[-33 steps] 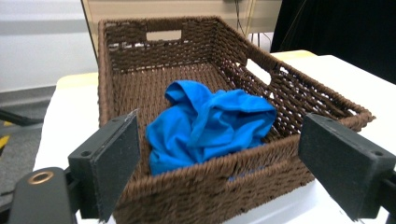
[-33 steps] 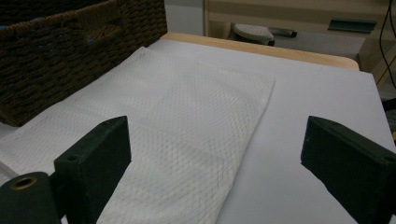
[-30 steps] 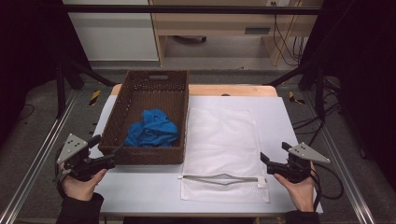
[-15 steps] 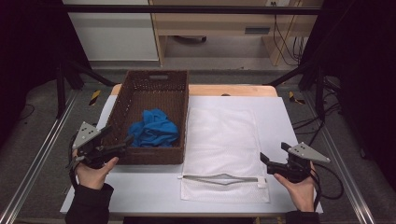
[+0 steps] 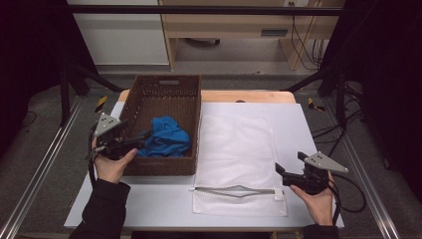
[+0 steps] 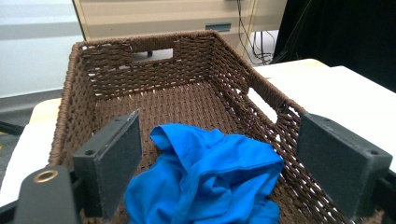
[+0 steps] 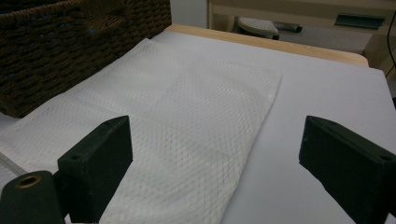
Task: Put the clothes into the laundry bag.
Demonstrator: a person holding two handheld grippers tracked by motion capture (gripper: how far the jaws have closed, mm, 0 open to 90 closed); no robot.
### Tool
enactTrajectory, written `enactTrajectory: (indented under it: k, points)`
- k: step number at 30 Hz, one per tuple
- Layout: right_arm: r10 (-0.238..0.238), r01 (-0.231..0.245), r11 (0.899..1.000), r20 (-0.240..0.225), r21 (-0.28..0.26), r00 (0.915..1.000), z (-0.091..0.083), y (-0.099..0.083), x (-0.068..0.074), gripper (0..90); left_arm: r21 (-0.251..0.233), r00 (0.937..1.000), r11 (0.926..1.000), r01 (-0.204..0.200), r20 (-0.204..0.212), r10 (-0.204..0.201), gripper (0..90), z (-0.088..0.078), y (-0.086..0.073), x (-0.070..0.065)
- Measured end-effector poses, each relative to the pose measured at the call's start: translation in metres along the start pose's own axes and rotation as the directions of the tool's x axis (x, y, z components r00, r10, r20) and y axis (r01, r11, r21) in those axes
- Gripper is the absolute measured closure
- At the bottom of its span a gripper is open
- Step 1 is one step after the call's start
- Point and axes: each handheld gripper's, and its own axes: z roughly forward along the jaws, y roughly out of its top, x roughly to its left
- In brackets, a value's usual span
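A: What is the left claw (image 6: 210,177) doing?

B: It is spread wide, empty, hanging over the near end of the wicker basket (image 5: 164,84). The blue cloth (image 6: 205,182) lies crumpled on the basket floor, right between and just below its pads.

A: So which step is this?

B: I'd judge it the reach for the cloth, with the grasp not yet made. The next move calls for lowering the claw into the bunched folds and pinching a thick ridge, clear of the basket wall.

A: And the right claw (image 5: 278,172)?

B: Also spread and empty, resting low at the tabletop (image 5: 298,119) near the zipper end of the white mesh bag (image 5: 239,149), which lies flat beside the basket.
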Motion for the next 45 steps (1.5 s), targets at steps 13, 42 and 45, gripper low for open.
enactTrajectory:
  k: [13, 42, 45]
  points:
    - [0.003, -0.003, 1.000, 0.001, 0.006, 1.0000, 0.001, 0.000, 0.000, 9.3, 0.018, 0.9991, 0.9995, -0.026, -0.034, 0.026, 14.9, 0.031, 0.014, -0.002]
    - [0.002, -0.002, 1.000, -0.002, 0.007, 1.0000, 0.002, -0.001, -0.002, 8.9, 0.135, 0.9984, 0.9903, -0.035, -0.040, 0.041, 15.4, 0.105, 0.006, 0.025]
    - [0.001, -0.001, 1.000, -0.001, 0.010, 1.0000, 0.002, -0.002, -0.002, 8.8, 0.156, 0.9989, 0.9870, -0.040, -0.018, 0.044, 15.7, 0.107, 0.000, 0.026]
